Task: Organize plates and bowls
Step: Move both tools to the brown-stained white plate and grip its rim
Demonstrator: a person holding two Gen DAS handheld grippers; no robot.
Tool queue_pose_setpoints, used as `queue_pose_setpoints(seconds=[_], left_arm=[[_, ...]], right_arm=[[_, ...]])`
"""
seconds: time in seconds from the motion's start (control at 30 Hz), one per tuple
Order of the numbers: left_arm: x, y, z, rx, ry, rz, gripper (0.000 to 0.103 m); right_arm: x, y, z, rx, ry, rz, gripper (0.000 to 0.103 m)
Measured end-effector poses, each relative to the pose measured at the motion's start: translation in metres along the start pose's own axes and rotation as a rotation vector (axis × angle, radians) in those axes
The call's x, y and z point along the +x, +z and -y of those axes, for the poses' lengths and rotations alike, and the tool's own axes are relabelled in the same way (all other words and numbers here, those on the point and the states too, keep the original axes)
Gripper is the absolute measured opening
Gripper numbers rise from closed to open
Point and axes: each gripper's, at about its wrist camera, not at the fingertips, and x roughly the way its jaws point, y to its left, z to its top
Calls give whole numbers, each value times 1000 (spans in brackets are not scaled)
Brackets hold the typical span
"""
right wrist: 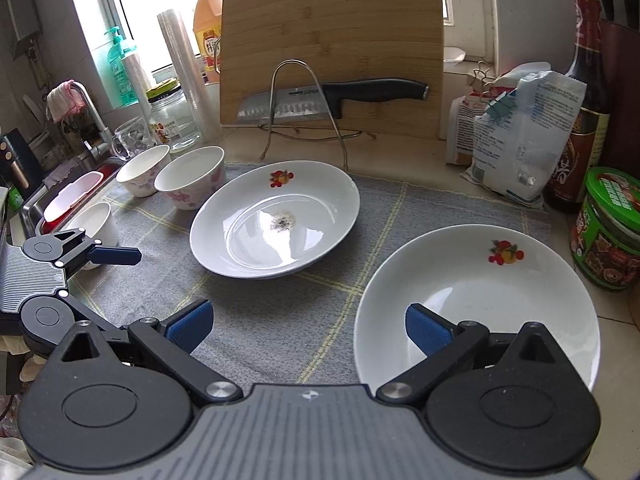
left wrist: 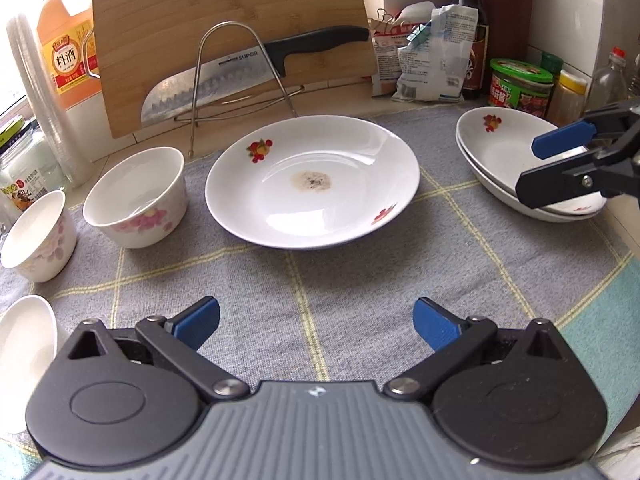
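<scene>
A white plate with fruit prints and a brown stain (left wrist: 312, 184) lies on the grey checked cloth (left wrist: 360, 288); it also shows in the right wrist view (right wrist: 276, 220). Two stacked white plates (left wrist: 504, 160) sit at the right, seen close in the right wrist view (right wrist: 476, 300). Three white bowls with pink flowers stand at the left (left wrist: 138, 196) (left wrist: 38, 236) (left wrist: 24, 352). My left gripper (left wrist: 316, 326) is open and empty, short of the stained plate. My right gripper (right wrist: 306, 328) is open and empty, its right finger over the stack's near rim.
A bamboo cutting board (left wrist: 228, 36) and a knife (left wrist: 256, 68) lean on a wire rack at the back. Bottles, jars and bags (left wrist: 432, 52) line the back right. An oil jug (left wrist: 66, 40) and a sleeve of plastic cups (left wrist: 44, 108) stand at the left. A sink (right wrist: 60, 196) lies far left.
</scene>
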Motion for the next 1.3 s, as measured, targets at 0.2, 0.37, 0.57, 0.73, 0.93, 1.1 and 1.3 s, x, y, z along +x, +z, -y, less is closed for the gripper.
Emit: queue_pose_setpoints(seconds=[0.2, 0.37, 0.57, 0.73, 0.93, 1.1, 1.3], left_arm=[[16, -3, -9, -15, -72, -7, 102], [32, -5, -13, 8, -123, -18, 102], [44, -4, -18, 44, -158, 17, 102], [54, 3, -24, 63, -178, 51, 103], [64, 10, -26, 66, -187, 83, 103], [68, 13, -26, 64, -189, 103, 103], [70, 14, -26, 54, -183, 121, 103]], right_arm=[[9, 2, -12, 5, -18, -18, 103], [12, 4, -19, 9, -51, -31, 103], [21, 10, -24, 22, -79, -53, 103], [38, 22, -24, 12, -80, -84, 103], [61, 43, -19, -34, -69, -128, 103], [83, 64, -8, -32, -22, -170, 103], [113, 84, 10, -20, 20, -231, 103]])
